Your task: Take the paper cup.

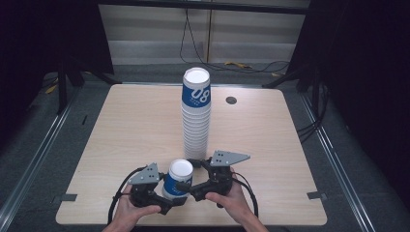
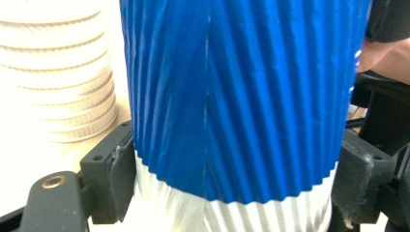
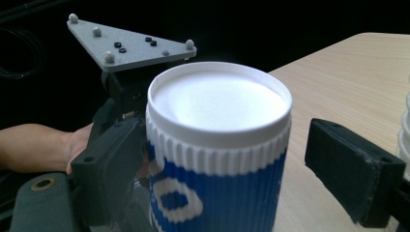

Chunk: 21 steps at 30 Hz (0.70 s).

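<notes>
A blue-and-white ribbed paper cup (image 1: 178,180) with a white lid stands near the table's front edge. My left gripper (image 1: 170,195) is shut on its lower body; in the left gripper view both pads press the cup (image 2: 237,96) from either side. My right gripper (image 1: 189,175) reaches in from the right, open, with its jaws on either side of the cup's (image 3: 217,145) upper part. One of its pads (image 3: 353,169) stands well off the cup wall. A tall stack of matching cups (image 1: 196,116) rises just behind at the table's middle.
The wooden table (image 1: 121,125) has a round cable hole (image 1: 231,100) at the back right. Black cables trail over the floor behind it. The cup stack's rims (image 2: 58,72) stand close to the held cup. The left gripper's grey plate (image 3: 125,46) sits behind the cup.
</notes>
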{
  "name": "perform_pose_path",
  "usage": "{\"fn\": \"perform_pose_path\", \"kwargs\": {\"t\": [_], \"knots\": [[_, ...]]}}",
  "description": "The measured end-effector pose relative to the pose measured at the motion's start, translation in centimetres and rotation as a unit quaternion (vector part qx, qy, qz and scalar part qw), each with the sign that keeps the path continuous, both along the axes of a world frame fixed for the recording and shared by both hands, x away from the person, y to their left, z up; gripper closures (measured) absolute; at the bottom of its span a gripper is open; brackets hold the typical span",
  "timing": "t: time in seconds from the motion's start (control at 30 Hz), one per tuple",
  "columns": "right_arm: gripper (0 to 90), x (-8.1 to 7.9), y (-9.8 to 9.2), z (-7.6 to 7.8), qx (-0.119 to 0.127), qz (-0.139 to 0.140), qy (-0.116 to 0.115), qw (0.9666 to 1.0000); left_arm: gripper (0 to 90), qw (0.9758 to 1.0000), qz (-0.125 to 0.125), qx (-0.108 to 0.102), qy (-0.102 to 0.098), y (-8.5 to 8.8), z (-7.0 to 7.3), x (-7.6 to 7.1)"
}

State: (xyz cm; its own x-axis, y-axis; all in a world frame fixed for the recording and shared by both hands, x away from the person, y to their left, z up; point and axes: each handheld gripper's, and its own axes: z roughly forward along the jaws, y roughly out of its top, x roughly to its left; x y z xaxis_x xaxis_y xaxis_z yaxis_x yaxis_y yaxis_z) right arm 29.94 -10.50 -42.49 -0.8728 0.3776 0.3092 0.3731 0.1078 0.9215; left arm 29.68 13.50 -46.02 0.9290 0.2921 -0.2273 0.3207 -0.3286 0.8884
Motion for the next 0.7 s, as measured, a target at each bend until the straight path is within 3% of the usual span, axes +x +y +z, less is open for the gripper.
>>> {"fn": "perform_pose_path", "kwargs": {"t": [0.33,0.53,0.7], "knots": [[13.4,-0.1,-0.9,0.3,-0.016,0.008,0.003,0.9998,17.5,0.9999,0.012,0.006,0.004,1.3,0.8,0.5],[13.7,-0.3,-1.7,0.6,-0.039,0.005,-0.01,0.9992,17.7,0.9993,0.009,0.037,-0.005,1.4,1.8,1.0],[13.8,-0.3,-2.4,0.4,-0.045,-0.001,-0.003,0.999,17.7,0.9981,0.003,0.061,-0.006,1.0,2.0,1.6]]}}
